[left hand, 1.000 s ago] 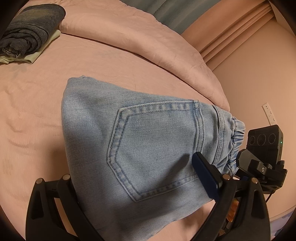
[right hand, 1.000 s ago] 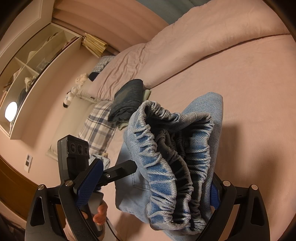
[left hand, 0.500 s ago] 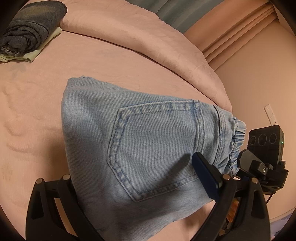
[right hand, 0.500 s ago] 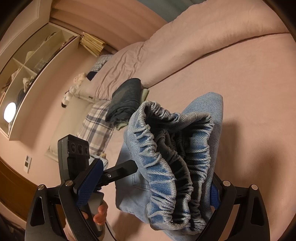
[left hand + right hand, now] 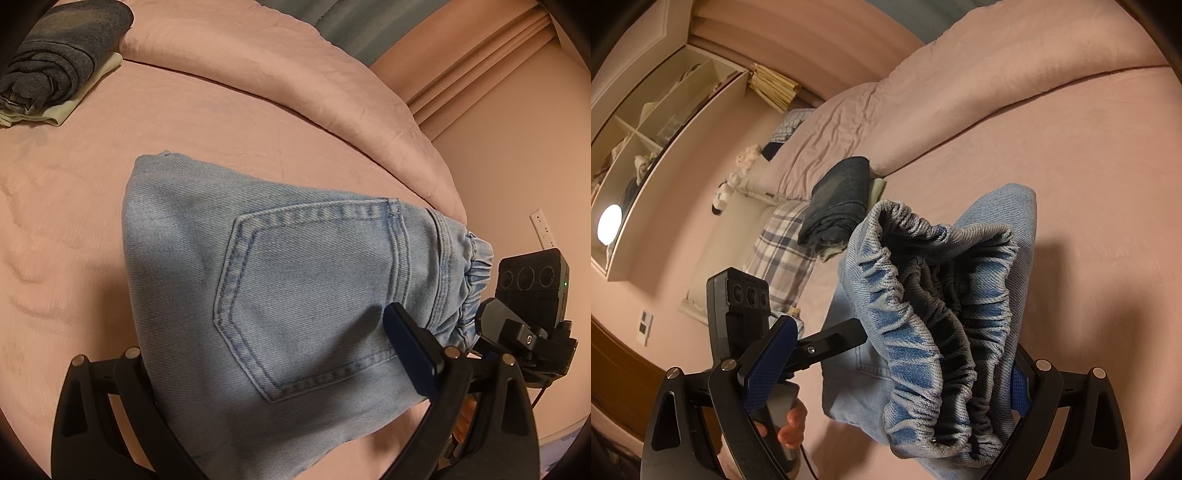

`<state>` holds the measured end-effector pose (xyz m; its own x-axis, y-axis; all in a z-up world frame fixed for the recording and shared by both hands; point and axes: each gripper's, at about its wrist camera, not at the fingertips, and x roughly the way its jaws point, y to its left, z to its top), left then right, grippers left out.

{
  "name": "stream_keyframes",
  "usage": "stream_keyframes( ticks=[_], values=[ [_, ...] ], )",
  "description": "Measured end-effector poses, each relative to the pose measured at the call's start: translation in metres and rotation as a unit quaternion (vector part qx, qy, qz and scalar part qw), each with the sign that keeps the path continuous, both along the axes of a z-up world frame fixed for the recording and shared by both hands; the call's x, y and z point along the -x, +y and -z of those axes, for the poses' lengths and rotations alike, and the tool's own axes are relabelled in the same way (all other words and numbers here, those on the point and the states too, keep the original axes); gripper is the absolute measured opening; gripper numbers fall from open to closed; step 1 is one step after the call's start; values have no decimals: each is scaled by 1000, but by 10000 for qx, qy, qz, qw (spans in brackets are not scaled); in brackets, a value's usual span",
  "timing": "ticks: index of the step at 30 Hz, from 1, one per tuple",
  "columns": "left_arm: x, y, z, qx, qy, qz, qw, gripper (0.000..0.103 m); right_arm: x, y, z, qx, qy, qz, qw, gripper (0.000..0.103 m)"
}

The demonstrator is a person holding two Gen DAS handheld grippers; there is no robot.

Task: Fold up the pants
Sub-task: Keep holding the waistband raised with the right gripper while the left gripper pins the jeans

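Light-blue folded jeans (image 5: 280, 266) lie on the pink bed (image 5: 74, 206), back pocket up, with the elastic waistband (image 5: 476, 280) to the right. My left gripper (image 5: 273, 332) is open and wide. Its blue-padded right finger (image 5: 410, 350) rests on top of the denim, and the left finger is hidden under the fabric. In the right wrist view the bunched waistband (image 5: 934, 332) fills the space between the fingers of my open right gripper (image 5: 901, 339). It leans against the right pad (image 5: 1019, 387) and stays clear of the left pad (image 5: 768, 362). A hand (image 5: 790, 424) holds the left gripper (image 5: 738, 306).
A dark folded garment (image 5: 55, 62) on a pale one sits at the far left of the bed, also seen as the dark pile (image 5: 838, 199). A rolled pink duvet (image 5: 295, 77) runs along the back. A plaid pillow (image 5: 783, 251), shelves (image 5: 646, 147) and wall lie beyond.
Both views have drifted very slightly. The jeans and both grippers keep the same places relative to each other.
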<state>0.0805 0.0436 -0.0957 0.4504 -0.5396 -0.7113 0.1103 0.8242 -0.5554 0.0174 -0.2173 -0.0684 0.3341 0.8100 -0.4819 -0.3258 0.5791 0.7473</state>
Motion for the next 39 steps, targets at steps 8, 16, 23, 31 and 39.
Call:
stream_keyframes(
  ticks=[8,16,23,31,39],
  values=[
    [1,0,-2,-30,-9,5,10000,98,-1,0,0,-4,-7,5,10000,97],
    [1,1,-4,-52,-17,12,10000,98,0,0,1,-12,-7,29,10000,97],
    [1,0,-5,-70,-41,11,10000,98,1,-1,2,-27,-15,77,10000,97],
    [0,-1,-5,-112,-69,26,9999,98,0,-4,0,-17,-25,109,9999,97],
    [-1,1,-5,-126,-76,29,9999,98,-4,-11,-1,-26,-18,158,9999,97]
  ],
)
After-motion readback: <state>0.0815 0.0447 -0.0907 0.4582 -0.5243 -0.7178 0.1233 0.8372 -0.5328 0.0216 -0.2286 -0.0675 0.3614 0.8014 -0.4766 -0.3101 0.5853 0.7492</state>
